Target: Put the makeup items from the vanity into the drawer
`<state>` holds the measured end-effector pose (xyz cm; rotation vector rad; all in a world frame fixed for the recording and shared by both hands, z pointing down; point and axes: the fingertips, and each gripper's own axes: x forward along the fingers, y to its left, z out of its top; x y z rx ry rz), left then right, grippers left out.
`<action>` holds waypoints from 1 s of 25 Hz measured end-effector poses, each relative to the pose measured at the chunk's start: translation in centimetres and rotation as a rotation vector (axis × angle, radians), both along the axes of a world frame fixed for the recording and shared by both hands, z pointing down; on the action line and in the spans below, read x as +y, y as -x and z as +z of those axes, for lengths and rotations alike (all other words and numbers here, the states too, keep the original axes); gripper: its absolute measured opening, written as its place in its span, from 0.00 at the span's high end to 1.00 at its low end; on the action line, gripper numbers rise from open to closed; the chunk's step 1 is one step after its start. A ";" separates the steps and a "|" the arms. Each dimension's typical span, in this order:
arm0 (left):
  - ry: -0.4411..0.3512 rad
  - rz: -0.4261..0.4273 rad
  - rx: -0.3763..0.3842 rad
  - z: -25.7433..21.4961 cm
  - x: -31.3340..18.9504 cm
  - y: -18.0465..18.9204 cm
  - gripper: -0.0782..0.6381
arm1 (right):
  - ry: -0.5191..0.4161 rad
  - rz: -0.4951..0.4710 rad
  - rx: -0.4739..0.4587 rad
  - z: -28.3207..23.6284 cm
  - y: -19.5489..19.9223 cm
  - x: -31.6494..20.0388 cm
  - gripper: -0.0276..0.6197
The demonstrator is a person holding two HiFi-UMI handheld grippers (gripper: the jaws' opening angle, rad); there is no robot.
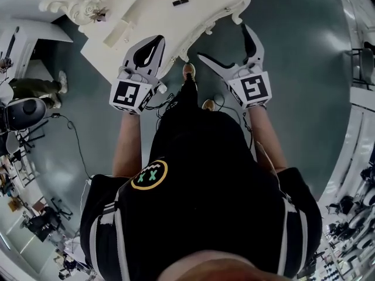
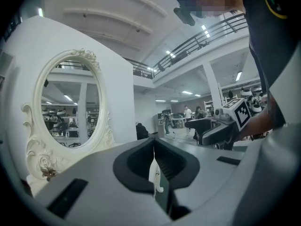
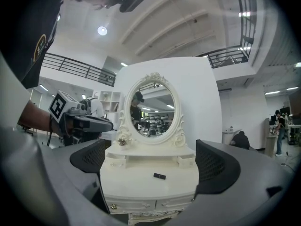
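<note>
A small black makeup item lies alone on the top of the white vanity. In the right gripper view the item sits mid-top, above two closed drawers. My right gripper is open and held off the vanity's front edge, with the vanity framed between its jaws and nothing in them. My left gripper is shut and empty, hovering at the vanity's front left edge. In its own view the left gripper has its jaws pressed together, leaving only a thin slit.
An oval mirror in an ornate frame rises at the vanity's back, with a small flower ornament beside it. The person's feet stand on the grey-green floor by the vanity. Cables and a chair lie to the left.
</note>
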<state>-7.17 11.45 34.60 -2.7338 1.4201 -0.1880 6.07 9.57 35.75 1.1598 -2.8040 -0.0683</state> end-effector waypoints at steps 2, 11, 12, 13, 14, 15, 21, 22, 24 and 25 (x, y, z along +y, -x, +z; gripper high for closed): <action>0.005 -0.002 0.010 0.7 -2.4 0.9 0.86 | 0.005 0.002 0.013 0.7 0.8 -2.1 0.03; 0.020 0.026 -0.004 2.5 -13.5 4.0 0.86 | 0.055 0.003 0.073 2.7 4.9 -12.5 0.03; 0.026 0.032 -0.003 2.8 -14.7 4.4 0.86 | 0.061 0.002 0.082 3.0 5.6 -13.6 0.03; 0.032 0.037 0.000 3.0 -15.9 4.8 0.86 | 0.067 0.001 0.091 3.3 6.2 -14.6 0.03; 0.035 0.041 0.004 3.2 -16.9 5.2 0.86 | 0.074 0.001 0.098 3.6 6.7 -15.6 0.03; 0.034 0.046 0.007 3.3 -17.9 5.5 0.86 | 0.080 0.000 0.104 3.7 7.2 -16.5 0.03; 0.047 0.044 0.002 3.8 -22.1 6.7 0.86 | 0.069 -0.022 0.118 3.9 9.0 -20.8 0.03; 0.047 0.038 -0.002 3.9 -22.6 6.9 0.86 | 0.071 -0.029 0.120 4.0 9.1 -21.3 0.03; 0.060 0.016 -0.008 4.2 -23.3 6.9 0.86 | 0.087 -0.047 0.133 4.5 9.1 -22.0 0.03; 0.073 0.001 -0.016 4.3 -23.6 6.9 0.86 | 0.094 -0.059 0.139 4.7 9.1 -22.4 0.03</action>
